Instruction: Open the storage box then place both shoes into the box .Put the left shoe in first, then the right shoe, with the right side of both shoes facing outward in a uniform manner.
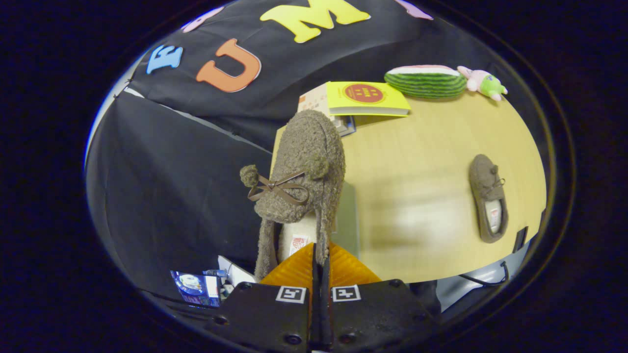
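A brown fuzzy slipper (pixel 300 181) with a bow and pompoms hangs in the air ahead of my gripper (pixel 320 262), toe pointing away. The two orange fingers are pressed together on the rim of its heel. A second brown slipper (pixel 488 197) lies flat on the wooden table (pixel 417 162), far off to the right of my fingers. A grey-green translucent panel (pixel 346 218), possibly part of the storage box, shows just behind the held slipper, mostly hidden by it.
A stack of books topped by a yellow one (pixel 365 98) sits at the table's far edge. Beyond it lie a watermelon-shaped plush (pixel 426 81) and a small pink-green toy (pixel 483 82). A blue packet (pixel 196 287) lies low at the left.
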Motion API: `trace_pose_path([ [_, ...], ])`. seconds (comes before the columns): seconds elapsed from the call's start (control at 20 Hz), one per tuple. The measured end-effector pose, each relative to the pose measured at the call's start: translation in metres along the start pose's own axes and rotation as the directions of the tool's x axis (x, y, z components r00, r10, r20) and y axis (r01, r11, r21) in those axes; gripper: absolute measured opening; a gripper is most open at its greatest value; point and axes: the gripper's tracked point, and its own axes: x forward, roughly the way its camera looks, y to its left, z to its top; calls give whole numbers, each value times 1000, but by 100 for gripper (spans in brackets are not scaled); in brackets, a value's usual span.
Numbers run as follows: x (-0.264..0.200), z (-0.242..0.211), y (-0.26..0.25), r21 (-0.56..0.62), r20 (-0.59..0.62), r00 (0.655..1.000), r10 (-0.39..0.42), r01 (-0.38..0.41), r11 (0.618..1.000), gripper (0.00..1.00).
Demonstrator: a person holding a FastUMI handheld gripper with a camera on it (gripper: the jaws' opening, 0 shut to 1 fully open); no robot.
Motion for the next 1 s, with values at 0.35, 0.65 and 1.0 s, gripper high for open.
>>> trace_pose_path([
  [0.35,76,-28,69,-8,-95,996,6,-7,1000,6],
  [0.65,141,-58,58,-20,-180,979,-99,97,995,6],
  [1.0,202,-84,35,21,-295,938,-180,194,981,6],
])
